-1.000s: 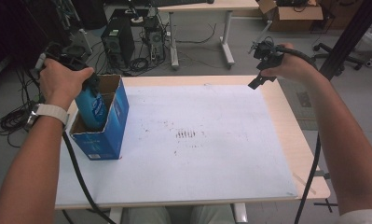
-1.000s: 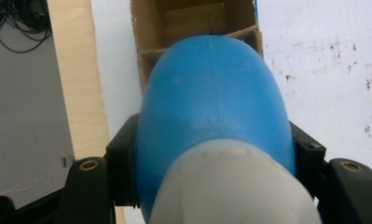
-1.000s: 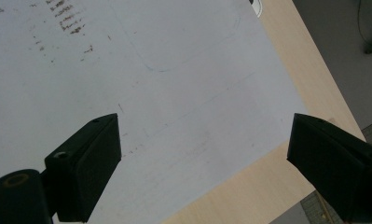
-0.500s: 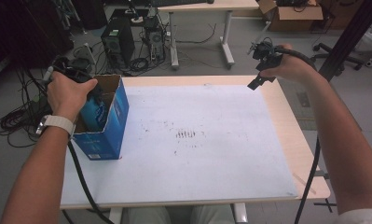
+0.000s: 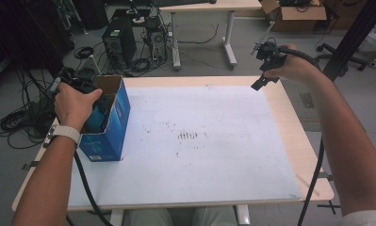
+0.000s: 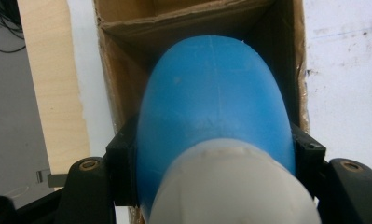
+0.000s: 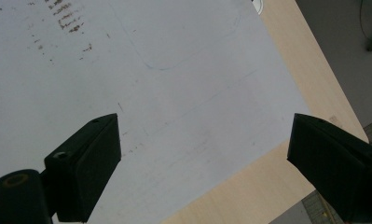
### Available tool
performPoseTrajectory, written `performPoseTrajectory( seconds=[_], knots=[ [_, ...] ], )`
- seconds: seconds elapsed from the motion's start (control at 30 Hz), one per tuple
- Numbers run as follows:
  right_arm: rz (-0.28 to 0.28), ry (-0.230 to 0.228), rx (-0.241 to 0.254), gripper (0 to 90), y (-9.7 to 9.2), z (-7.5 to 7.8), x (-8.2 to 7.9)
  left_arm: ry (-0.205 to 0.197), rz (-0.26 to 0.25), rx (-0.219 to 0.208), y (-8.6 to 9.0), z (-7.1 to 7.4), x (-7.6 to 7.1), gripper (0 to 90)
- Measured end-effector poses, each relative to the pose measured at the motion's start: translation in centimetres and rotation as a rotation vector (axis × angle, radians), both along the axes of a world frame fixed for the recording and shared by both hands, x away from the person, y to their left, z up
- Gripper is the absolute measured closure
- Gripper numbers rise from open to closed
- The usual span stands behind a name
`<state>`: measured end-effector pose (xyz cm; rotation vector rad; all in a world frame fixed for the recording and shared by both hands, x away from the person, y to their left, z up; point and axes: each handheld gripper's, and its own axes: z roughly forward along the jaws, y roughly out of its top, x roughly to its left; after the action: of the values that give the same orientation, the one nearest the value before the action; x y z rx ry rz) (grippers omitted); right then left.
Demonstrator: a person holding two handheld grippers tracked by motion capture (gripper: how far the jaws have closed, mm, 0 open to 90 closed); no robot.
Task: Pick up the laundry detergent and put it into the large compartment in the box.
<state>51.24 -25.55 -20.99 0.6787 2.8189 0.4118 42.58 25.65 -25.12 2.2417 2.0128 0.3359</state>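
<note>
White-topped table (image 5: 223, 179), blue box (image 5: 111, 134) at 9 o'clock: I'm lowering the blue bottle (image 6: 211, 107), clamped in my left gripper (image 6: 211, 154), into it, right gripper (image 7: 202, 163) idling wide at 1 o'clock; next I'm seating, then releasing.

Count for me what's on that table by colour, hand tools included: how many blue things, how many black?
Blue: 2, the open cardboard box and the blue bottle being put into it.
Black: 2, the left gripper clamped on the bottle, and the right gripper, open with nothing in it, above the table's far corner.
Total: 4
</note>
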Motion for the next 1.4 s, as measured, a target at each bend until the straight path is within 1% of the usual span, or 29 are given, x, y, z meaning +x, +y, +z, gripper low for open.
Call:
performPoseTrajectory(
  seconds=[0.17, 0.4, 0.43, 0.53, 0.63, 0.67, 0.83, 0.9, 1.17, 1.33, 1.4],
  knots=[
    [-0.002, 0.001, 0.001, 9.4, -0.1, -0.1, 0.0, 0.001, -0.007, 0.007, 0.0, -0.8, 0.0, 37.4],
    [-0.012, 0.006, 0.003, 9.4, -0.5, -0.4, 0.0, 0.017, -0.012, 0.003, -0.1, -1.8, 0.1, 37.4],
    [-0.012, 0.006, 0.004, 9.4, -0.6, -0.4, 0.0, 0.025, -0.016, 0.007, -0.1, -1.9, 0.1, 37.4],
    [-0.014, 0.005, 0.007, 9.4, -0.7, -0.3, 0.0, 0.029, -0.019, 0.012, -0.1, -2.3, 0.1, 37.4],
    [-0.015, 0.005, 0.006, 9.5, -0.7, -0.3, 0.0, 0.031, -0.019, 0.006, 0.0, -2.5, 0.1, 37.4],
    [-0.015, 0.005, 0.005, 9.4, -0.7, -0.3, 0.0, 0.039, -0.02, 0.005, 0.0, -2.7, 0.1, 37.3],
    [-0.012, 0.006, 0.004, 9.5, -0.6, -0.4, 0.1, 0.052, -0.017, -0.003, 0.2, -3.2, 0.1, 37.3],
    [-0.01, 0.006, 0.004, 9.5, -0.5, -0.4, 0.1, 0.044, -0.017, -0.005, 0.2, -3.3, 0.1, 37.3],
    [-0.007, 0.007, 0.002, 9.6, -0.3, -0.4, 0.2, 0.051, -0.01, -0.009, 0.3, -3.4, 0.2, 37.2],
    [-0.003, 0.007, 0.003, 9.6, -0.2, -0.4, 0.1, 0.043, -0.014, -0.012, 0.4, -3.4, 0.3, 37.0],
    [-0.004, 0.008, 0.003, 9.6, -0.2, -0.4, 0.1, 0.046, -0.011, -0.016, 0.4, -3.4, 0.3, 36.6]
  ],
)
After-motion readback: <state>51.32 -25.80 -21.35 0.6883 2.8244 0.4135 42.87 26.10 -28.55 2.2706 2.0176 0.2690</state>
